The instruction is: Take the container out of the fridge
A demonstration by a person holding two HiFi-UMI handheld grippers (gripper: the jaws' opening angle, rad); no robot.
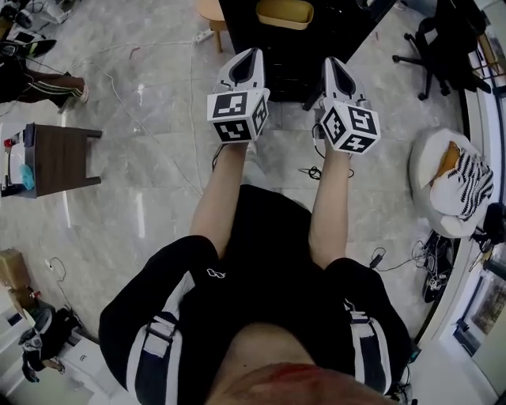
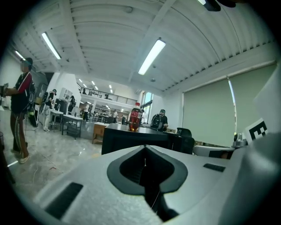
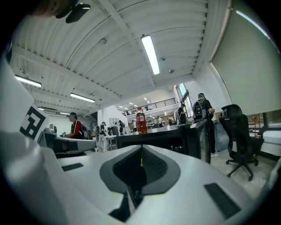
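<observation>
A low black fridge stands just ahead of both grippers; it also shows in the left gripper view and the right gripper view. A red bottle stands on top of it, and a yellow bowl lies there too. No container inside the fridge is visible. My left gripper and right gripper are held side by side, pointing at the fridge. Both are shut, jaws meeting at the tip, with nothing between them.
A black office chair stands right of the fridge. A white beanbag lies at the right, a small brown table at the left, a wooden stool beside the fridge. Cables trail across the marble floor. People stand far off.
</observation>
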